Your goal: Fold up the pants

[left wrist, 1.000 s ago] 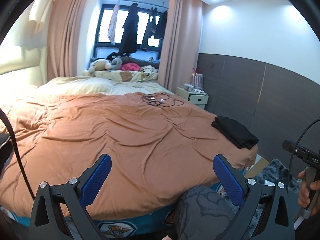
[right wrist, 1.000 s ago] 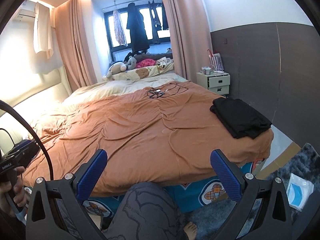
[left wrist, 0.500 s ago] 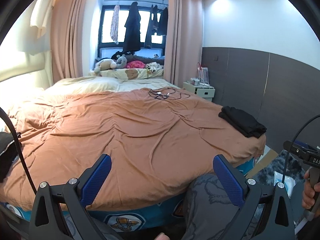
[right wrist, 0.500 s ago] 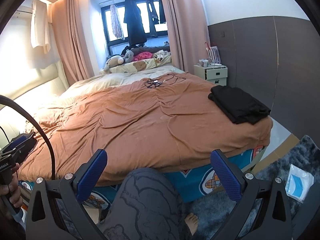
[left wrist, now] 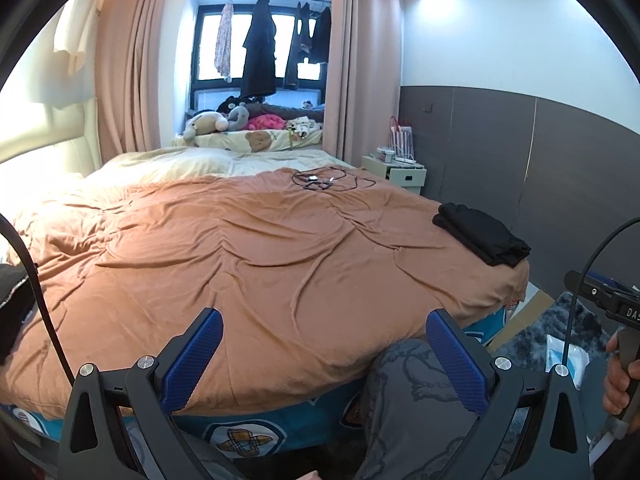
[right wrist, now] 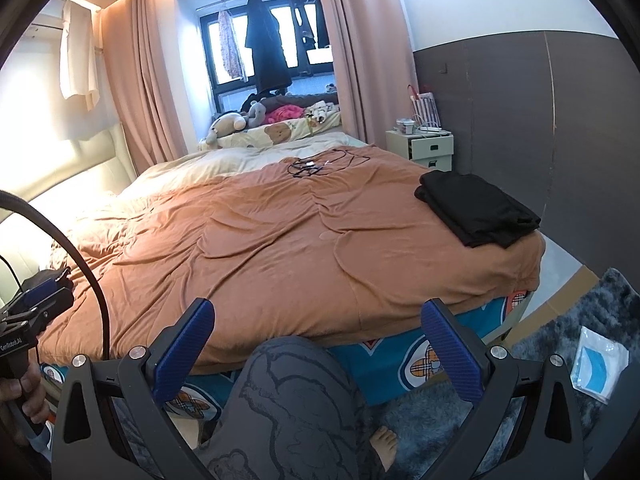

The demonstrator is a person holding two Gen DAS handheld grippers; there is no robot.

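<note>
The left gripper (left wrist: 320, 354) is wide open and holds nothing, hanging over the near edge of the bed (left wrist: 240, 264). The right gripper (right wrist: 318, 350) is wide open and empty too, above the person's knee (right wrist: 292, 392). The black pants (right wrist: 478, 208) lie folded on the bed's corner, at 2 o'clock.

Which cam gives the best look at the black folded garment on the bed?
Right wrist: the black folded garment sits larger and nearer, with its layered edges readable. Left wrist shows it smaller, toward the right side of the bed's surface, fully visible but with less detail.
</note>
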